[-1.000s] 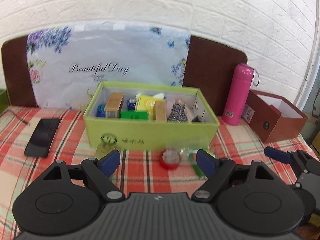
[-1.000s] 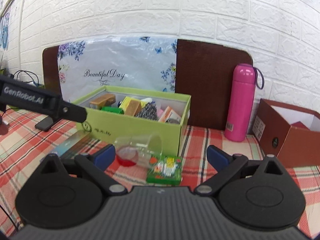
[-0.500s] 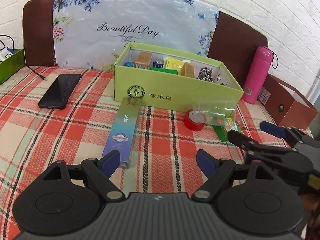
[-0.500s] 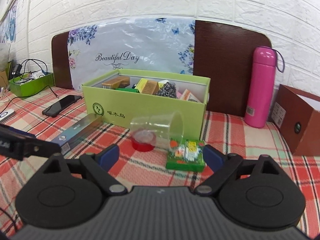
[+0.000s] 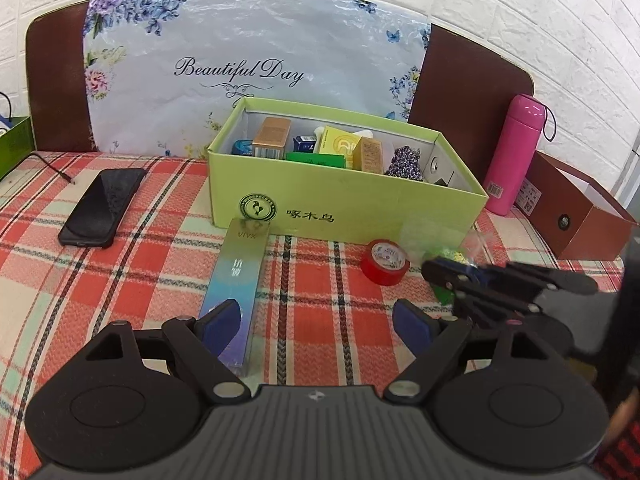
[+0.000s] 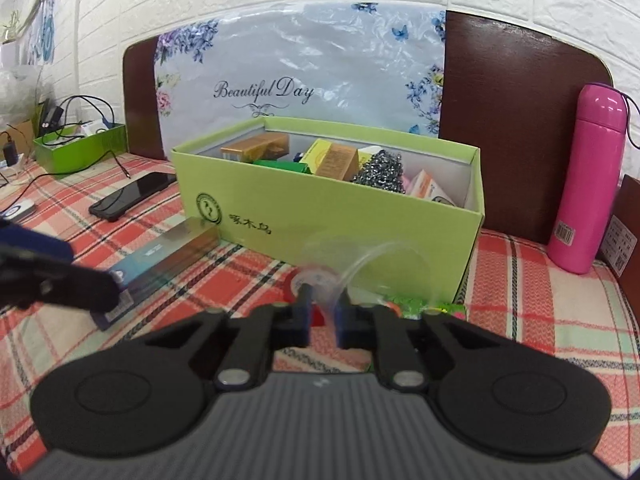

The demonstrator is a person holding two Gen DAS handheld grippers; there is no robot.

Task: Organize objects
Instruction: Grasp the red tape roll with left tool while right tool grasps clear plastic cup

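Left claw (image 5: pixel 316 322): fingers spread wide, nothing between them, hovering over the plaid-covered surface (image 5: pixel 120 280); its left finger overlaps the near end of a long blue-gradient box (image 5: pixel 236 284) lying flat, whose far end touches the green box (image 5: pixel 340 200). Right claw (image 6: pixel 322 320): fingers drawn close on the rim of a clear plastic cup (image 6: pixel 360 268) lying on its side just before the green box's right front corner. Beside the cup, a red tape roll (image 5: pixel 385 262) and a small green packet (image 6: pixel 432 308). The open green box stands mid-surface, filled with small cartons and a steel scourer (image 6: pixel 380 172). A black phone (image 5: pixel 102 206) lies left of it. A pink flask (image 6: pixel 588 180) stands upright at the right, toward the far edge.
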